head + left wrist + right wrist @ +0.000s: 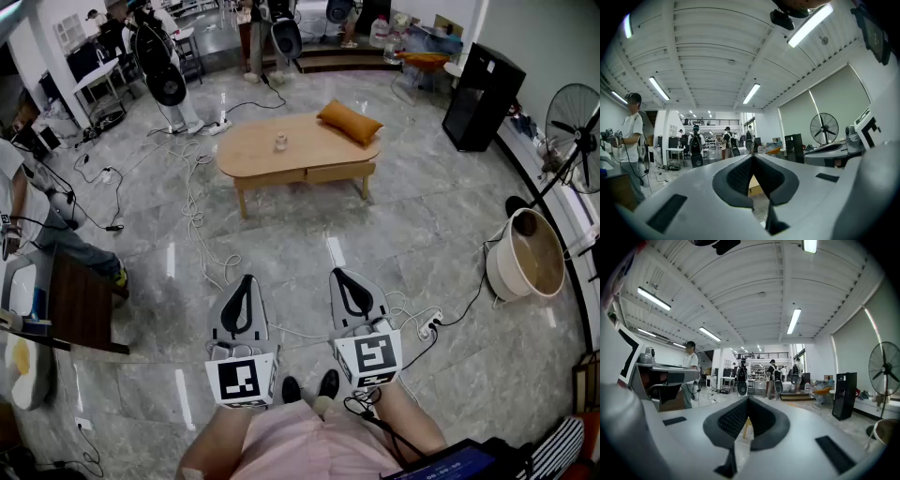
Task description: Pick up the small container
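A small clear container stands on a low wooden table across the room, next to an orange cushion. My left gripper and right gripper hang side by side in front of my body, well short of the table. Both are shut, tips touching, with nothing between them. In the left gripper view the jaws meet at the left gripper's tip, a bit of the table showing through the gap below. The right gripper's tip looks the same in the right gripper view.
Cables snake over the marble floor between me and the table. A power strip lies at my right, a white tub and a standing fan farther right. A dark desk and a person are at my left.
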Demonstrator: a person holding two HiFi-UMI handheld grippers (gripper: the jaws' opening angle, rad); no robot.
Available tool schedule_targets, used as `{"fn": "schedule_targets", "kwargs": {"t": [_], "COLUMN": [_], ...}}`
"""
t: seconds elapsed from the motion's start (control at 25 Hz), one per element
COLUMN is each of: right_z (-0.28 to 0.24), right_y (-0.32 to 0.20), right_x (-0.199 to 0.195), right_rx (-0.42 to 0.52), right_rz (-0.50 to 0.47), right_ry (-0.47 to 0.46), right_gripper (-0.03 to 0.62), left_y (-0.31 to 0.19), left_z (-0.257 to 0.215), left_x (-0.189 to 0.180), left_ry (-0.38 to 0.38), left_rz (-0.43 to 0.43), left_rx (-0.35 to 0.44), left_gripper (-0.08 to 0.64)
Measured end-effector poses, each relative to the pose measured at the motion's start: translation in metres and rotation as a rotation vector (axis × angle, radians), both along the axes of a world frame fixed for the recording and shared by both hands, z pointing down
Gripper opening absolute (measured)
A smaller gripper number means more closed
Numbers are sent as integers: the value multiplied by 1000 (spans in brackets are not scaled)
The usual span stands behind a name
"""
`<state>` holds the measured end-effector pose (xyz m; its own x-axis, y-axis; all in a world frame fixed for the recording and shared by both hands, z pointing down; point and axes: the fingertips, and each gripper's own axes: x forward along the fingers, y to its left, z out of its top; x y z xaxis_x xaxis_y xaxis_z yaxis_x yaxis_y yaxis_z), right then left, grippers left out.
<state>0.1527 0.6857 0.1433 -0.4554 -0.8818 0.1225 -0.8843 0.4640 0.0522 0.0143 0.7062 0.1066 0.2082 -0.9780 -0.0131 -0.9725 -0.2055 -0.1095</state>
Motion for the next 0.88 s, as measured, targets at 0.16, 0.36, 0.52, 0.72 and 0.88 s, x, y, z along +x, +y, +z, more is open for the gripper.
{"fn": "schedule_targets", "kwargs": {"t": [0.16,0.36,0.52,0.72,0.88], "right_z": [0,1,2,9,10], "right_y": [-9,-14,-25,-43,-64], "right_x": [19,41,54,57,51], "right_rx": [-1,-11,-9,-16,-14], "right_rz": [-2,-6,-3,-2,-12], "right_ry": [0,-36,-33,-24,-22], "right_gripper": [0,0,2,8,12], "left_y": [-7,-11,-15,-28,-48], "left_z": [0,3,8,12,13], "left_x": [19,39,48,49,39], "left_ry": [-3,-7,-15,-19,-14], "left_rz": [-4,-11,-17,-28,-46], "left_rx": [1,-8,-19,-20,-18], "left_gripper": [14,14,14,14,14]}}
